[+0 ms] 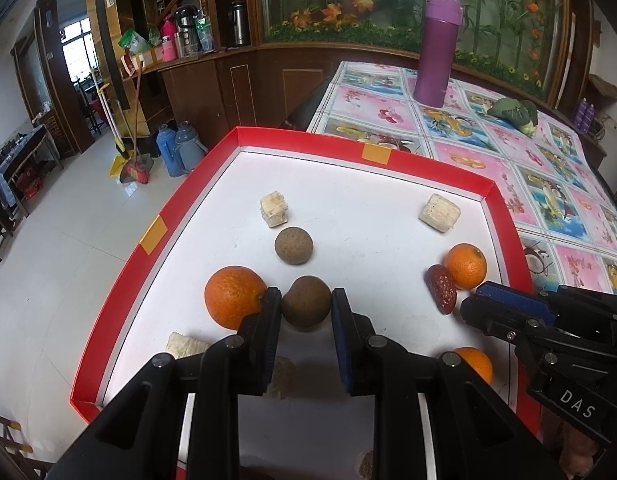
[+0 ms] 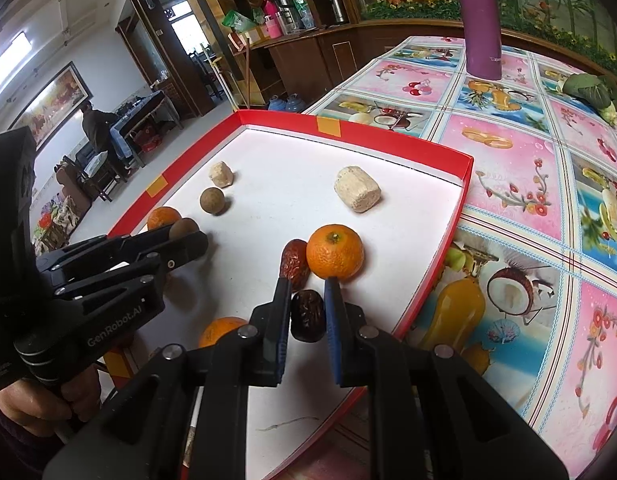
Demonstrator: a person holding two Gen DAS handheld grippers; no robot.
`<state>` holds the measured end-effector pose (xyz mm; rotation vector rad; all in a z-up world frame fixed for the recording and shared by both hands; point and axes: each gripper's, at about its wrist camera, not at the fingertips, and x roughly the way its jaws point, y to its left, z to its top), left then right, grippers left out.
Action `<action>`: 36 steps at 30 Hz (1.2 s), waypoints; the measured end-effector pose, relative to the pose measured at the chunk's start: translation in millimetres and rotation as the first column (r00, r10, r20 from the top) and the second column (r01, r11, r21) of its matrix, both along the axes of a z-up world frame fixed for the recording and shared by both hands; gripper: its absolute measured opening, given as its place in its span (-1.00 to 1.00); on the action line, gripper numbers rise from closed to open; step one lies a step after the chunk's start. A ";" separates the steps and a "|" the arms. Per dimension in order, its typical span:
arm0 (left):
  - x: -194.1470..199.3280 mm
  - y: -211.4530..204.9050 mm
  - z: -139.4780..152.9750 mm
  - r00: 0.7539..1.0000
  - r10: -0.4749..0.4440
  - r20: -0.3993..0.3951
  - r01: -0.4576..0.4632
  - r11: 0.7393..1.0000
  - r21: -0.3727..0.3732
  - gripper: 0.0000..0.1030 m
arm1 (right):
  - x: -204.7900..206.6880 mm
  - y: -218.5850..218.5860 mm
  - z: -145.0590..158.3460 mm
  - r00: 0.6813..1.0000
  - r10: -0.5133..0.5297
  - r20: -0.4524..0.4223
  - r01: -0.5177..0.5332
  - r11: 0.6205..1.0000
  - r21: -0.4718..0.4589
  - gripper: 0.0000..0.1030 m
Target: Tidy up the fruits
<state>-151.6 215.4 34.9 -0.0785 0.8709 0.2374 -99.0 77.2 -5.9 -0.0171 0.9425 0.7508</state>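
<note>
Inside the red tray (image 1: 120, 292), left tool (image 1: 306, 306) brackets a brown fruit (image 1: 307, 301); only the right view shows right tool (image 2: 307, 308) flanking a dark date (image 2: 307, 315).

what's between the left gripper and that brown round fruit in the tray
Nothing visible. The brown round fruit already sits between the left gripper's fingers, which flank it closely. An orange presses against the outside of one finger.
</note>
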 end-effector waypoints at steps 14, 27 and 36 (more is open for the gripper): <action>-11.1 -6.3 8.7 0.998 0.053 0.039 -0.055 0.996 0.074 0.09 | -3.3 -2.8 3.6 1.000 0.007 0.028 -0.007 1.000 -0.012 -0.54; -38.9 -1.1 37.7 0.976 0.165 0.144 -0.183 0.975 0.124 0.53 | -20.3 -14.9 27.9 0.983 -0.032 0.180 0.022 0.998 0.058 0.11; -56.4 -4.1 58.8 0.960 0.199 0.196 -0.229 0.963 0.144 0.55 | -48.6 -32.7 55.0 0.925 -0.155 0.346 0.108 0.983 0.150 0.62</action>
